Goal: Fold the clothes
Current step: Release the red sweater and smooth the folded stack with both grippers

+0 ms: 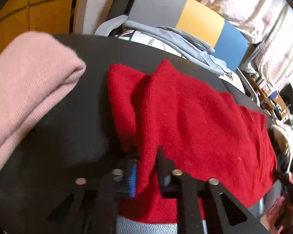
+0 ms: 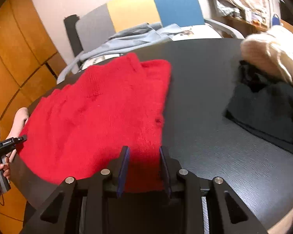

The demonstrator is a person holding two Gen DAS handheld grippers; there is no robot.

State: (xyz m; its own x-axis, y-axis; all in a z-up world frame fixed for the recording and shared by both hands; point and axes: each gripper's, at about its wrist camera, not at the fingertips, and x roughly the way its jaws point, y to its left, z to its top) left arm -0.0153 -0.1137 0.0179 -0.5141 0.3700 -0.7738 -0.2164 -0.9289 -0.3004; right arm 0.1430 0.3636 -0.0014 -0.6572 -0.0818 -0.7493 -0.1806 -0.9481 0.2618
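Home room, curtains (image 1: 273, 19), cluttered desk (image 1: 271, 97)

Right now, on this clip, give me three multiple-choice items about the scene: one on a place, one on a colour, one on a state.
1. Where does the pink folded garment lie, in the left wrist view?
A. left of the red sweater
B. on top of the red sweater
C. on the chair

2. What colours is the chair back?
A. all black
B. grey, yellow and blue
C. green and white

3. What is the left gripper doing?
A. open above bare table
B. shut on the red sweater
C. holding the pink garment

Answers: 1 A, bare black table separates it from the red sweater. 2 B, three panels stand side by side. 3 B, red fabric runs pinched between its fingers, while the right gripper is open over the sweater's edge.
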